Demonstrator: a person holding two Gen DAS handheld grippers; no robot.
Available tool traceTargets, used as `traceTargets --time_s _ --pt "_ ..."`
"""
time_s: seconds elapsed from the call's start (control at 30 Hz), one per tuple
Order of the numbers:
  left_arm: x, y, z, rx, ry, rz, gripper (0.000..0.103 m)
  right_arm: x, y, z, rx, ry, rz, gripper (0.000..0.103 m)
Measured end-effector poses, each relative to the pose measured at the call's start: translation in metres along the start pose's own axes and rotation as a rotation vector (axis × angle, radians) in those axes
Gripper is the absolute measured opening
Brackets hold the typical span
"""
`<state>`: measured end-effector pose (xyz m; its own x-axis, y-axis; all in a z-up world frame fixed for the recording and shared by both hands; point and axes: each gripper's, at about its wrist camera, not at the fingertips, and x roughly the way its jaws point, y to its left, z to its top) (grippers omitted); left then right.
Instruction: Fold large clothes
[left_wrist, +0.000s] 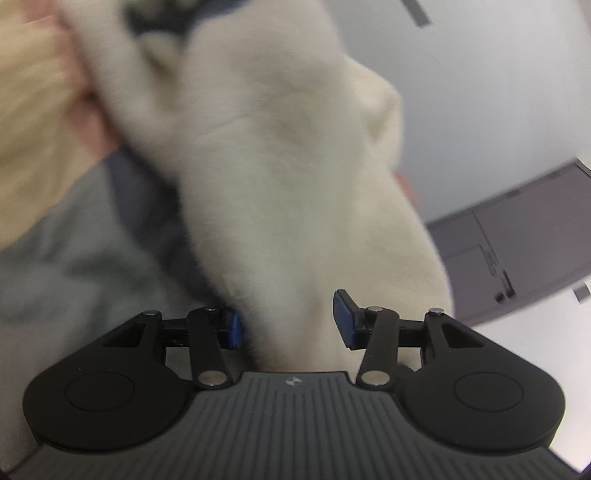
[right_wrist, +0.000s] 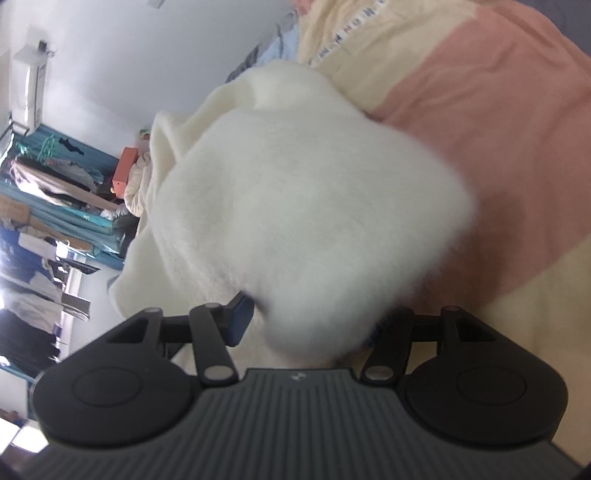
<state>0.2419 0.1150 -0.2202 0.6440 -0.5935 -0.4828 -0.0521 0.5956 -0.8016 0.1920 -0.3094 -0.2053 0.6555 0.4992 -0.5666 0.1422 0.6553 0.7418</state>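
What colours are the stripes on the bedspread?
Pink and pale yellow stripes on the bedspread, clearest in the right wrist view.

Likely a home bedroom, pink-and-cream striped bedding (right_wrist: 480, 110), crowded clothes rack (right_wrist: 44, 192), wall-mounted air conditioner (right_wrist: 29, 88)

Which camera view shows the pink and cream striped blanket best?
The right wrist view: the striped blanket fills its right side beside the white fleece garment, with pink and cream bands plain. The left wrist view shows only a blurred cream and pink patch at its left edge, which may be the same blanket.
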Motion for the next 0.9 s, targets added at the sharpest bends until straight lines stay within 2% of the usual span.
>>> traceTargets --time_s 0.03,0.07,0.1,0.13,0.23,0.4,0.5,0.6,0.73,0.8,0.9 --pt "-0.009 0.001 -0.006 0.015 -0.001 0.002 0.044 0.000 0.001 0.000 -0.008 -0.007 0.002 0.047" --pt "-0.010 0.000 -0.006 0.028 -0.002 0.010 0.040 0.000 0.002 0.001 -0.016 -0.012 0.005 0.039" --pt "-0.012 0.001 -0.006 0.032 -0.002 0.018 0.031 -0.001 0.003 0.001 -0.024 -0.018 0.005 0.031" --pt "-0.012 0.003 -0.006 0.023 -0.004 0.019 0.025 -0.003 0.003 0.000 -0.032 -0.024 0.005 0.028" --pt "-0.023 0.003 -0.004 0.019 -0.025 -0.009 0.018 -0.005 0.008 0.001 -0.057 -0.041 0.022 0.021" --pt "-0.048 -0.009 -0.007 0.036 -0.111 -0.085 0.015 -0.026 0.018 0.004 -0.108 -0.120 0.090 0.014" --pt "-0.064 -0.026 -0.007 0.103 -0.138 -0.140 0.015 -0.047 0.030 0.002 -0.173 -0.186 0.139 0.013" --pt "-0.084 -0.042 -0.006 0.153 -0.177 -0.168 0.014 -0.066 0.045 -0.006 -0.264 -0.241 0.179 0.013" --pt "-0.115 -0.058 -0.010 0.202 -0.213 -0.193 0.014 -0.088 0.057 -0.008 -0.307 -0.310 0.189 0.012" --pt "-0.133 -0.066 -0.013 0.211 -0.232 -0.225 0.014 -0.100 0.063 -0.009 -0.303 -0.343 0.222 0.011" --pt "-0.162 -0.084 -0.015 0.249 -0.259 -0.238 0.014 -0.109 0.075 -0.009 -0.316 -0.360 0.227 0.011"
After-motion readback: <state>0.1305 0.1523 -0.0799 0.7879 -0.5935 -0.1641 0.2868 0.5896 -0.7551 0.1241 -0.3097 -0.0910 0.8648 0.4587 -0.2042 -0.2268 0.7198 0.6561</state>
